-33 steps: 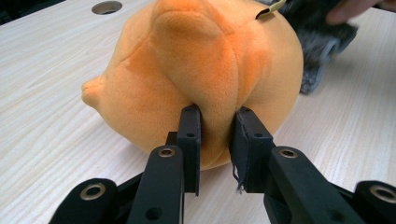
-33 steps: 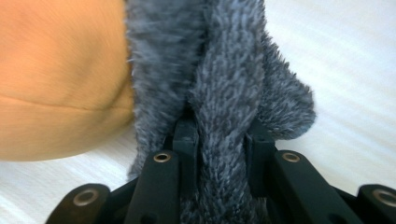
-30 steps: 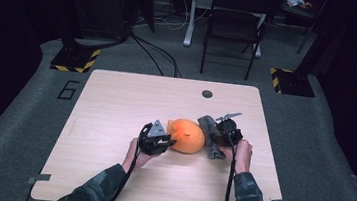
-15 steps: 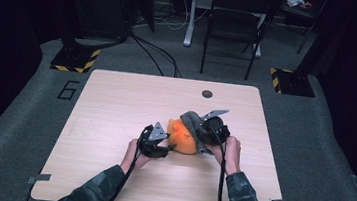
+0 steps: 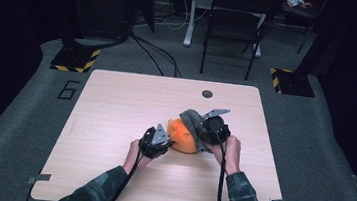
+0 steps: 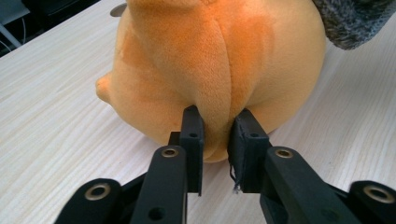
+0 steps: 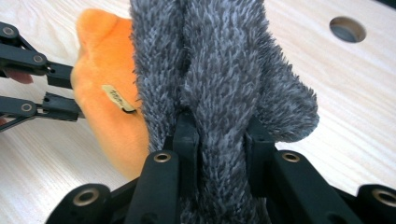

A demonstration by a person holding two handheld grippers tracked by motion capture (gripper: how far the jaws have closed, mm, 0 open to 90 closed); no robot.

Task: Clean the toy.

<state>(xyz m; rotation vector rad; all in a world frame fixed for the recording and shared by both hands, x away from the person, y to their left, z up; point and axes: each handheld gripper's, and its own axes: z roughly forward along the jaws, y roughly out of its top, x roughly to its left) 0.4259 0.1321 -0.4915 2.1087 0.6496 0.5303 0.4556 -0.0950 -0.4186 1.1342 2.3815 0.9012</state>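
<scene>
we see orange plush toy (image 5: pixel 185 136) mid-bench (image 5: pixel 116 104) | left tool (image 6: pixel 215 135) just closed, pinching plush seam fold to anchor it | right tool (image 7: pixel 219 135) clamped on grey fuzzy cloth (image 7: pixel 215 60), draped over plush, likely dressing it

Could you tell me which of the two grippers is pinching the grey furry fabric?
The right gripper grips the grey fabric; the left gripper pinches the orange plush.

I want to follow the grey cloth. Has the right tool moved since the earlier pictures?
Yes. In the high view the right tool, shut on the grey fuzzy cloth, has shifted left, farther from the table's right edge, over the orange plush toy.
</scene>
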